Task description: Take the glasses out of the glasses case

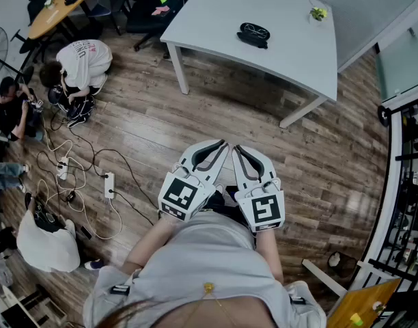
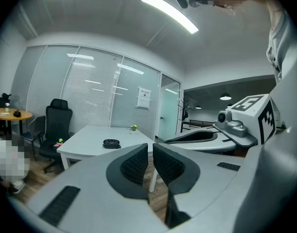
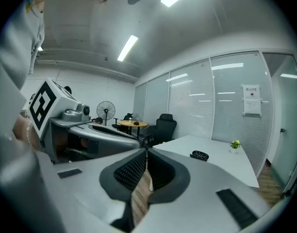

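Observation:
A black glasses case (image 1: 254, 34) lies shut on the white table (image 1: 277, 5) at the far side of the room; the glasses are not visible. It is small in the left gripper view (image 2: 111, 143) and the right gripper view (image 3: 200, 155). My left gripper (image 1: 224, 143) and right gripper (image 1: 236, 147) are held side by side close to the person's body, well short of the table and pointing toward it. The left gripper (image 2: 149, 148) shows only a thin slit between its pads, with nothing in it. The right gripper (image 3: 145, 155) is shut and empty.
A small potted plant (image 1: 319, 13) stands at the table's far corner. Wood floor lies between me and the table. People crouch at the left (image 1: 79, 63) among cables and power strips (image 1: 108, 183). A black office chair (image 1: 151, 5) and a round wooden table (image 1: 62, 5) stand beyond.

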`<act>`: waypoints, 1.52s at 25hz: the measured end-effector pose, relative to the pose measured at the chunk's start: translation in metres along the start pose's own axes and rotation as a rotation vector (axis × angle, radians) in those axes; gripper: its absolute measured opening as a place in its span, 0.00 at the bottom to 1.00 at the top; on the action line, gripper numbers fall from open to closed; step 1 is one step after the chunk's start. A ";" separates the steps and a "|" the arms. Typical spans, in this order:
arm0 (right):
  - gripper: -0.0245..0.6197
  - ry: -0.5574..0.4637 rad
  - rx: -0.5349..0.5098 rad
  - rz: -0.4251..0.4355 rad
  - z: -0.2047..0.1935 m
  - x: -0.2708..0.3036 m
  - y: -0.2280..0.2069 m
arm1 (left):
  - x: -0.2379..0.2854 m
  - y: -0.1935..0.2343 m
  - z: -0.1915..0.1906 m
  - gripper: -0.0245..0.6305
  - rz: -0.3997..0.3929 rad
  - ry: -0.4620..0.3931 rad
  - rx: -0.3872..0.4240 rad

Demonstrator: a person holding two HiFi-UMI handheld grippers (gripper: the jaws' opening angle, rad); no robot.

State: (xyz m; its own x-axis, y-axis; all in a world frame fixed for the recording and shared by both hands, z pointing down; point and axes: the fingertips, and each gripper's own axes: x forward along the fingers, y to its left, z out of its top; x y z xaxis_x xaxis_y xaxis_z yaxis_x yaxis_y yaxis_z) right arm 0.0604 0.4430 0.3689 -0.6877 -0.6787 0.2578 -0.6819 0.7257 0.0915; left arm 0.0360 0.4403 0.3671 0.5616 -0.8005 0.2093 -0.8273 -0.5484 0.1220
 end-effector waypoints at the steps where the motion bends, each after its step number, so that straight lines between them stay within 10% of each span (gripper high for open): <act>1: 0.07 -0.002 0.004 0.005 -0.001 -0.001 -0.002 | 0.003 -0.001 0.001 0.12 0.002 -0.002 -0.005; 23: 0.11 -0.023 0.027 0.004 -0.005 0.023 -0.066 | 0.064 0.013 0.003 0.21 0.013 0.005 -0.023; 38: 0.11 0.003 0.029 -0.079 0.021 0.143 -0.131 | 0.145 0.124 0.034 0.21 -0.067 0.019 0.003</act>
State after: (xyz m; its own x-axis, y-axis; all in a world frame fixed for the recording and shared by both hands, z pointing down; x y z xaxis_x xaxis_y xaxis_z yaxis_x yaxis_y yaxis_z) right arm 0.0460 0.2490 0.3737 -0.6308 -0.7333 0.2536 -0.7410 0.6663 0.0835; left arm 0.0152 0.2476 0.3799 0.6148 -0.7575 0.2193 -0.7880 -0.6011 0.1330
